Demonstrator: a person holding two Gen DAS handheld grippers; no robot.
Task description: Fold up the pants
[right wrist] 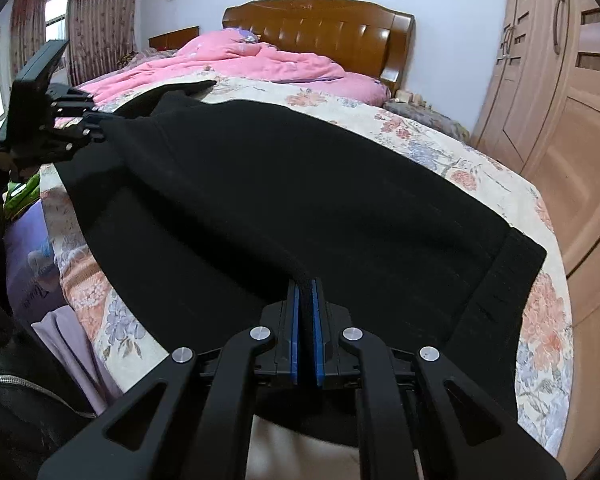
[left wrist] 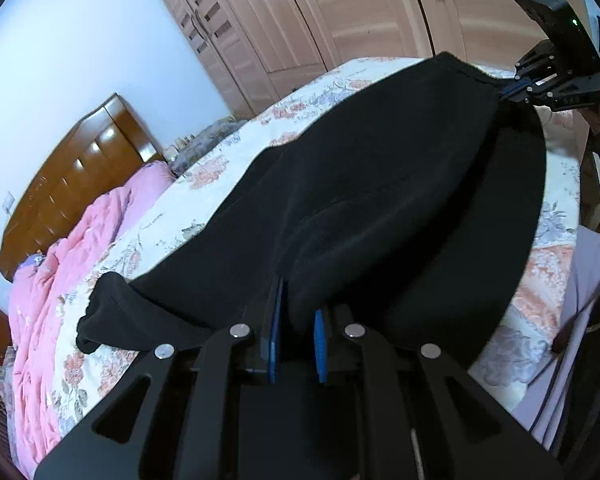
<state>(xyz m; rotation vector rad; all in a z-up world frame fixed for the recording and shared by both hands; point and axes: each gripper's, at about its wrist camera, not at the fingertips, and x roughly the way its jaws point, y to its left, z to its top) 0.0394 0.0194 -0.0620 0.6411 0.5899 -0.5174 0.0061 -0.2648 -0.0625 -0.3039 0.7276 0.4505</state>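
Left hand-held gripper (left wrist: 298, 320) and right hand-held gripper (right wrist: 306, 304) each clamp the black pants (right wrist: 300, 184), stretched above the floral bed (right wrist: 420, 132); pink quilt (right wrist: 260, 60) beyond.

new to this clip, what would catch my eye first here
The black pants dominate, spread across the floral bedsheet and pinched at both ends by the left hand-held gripper and the right hand-held gripper. Behind them, a rumpled pink quilt lies against the wooden headboard.
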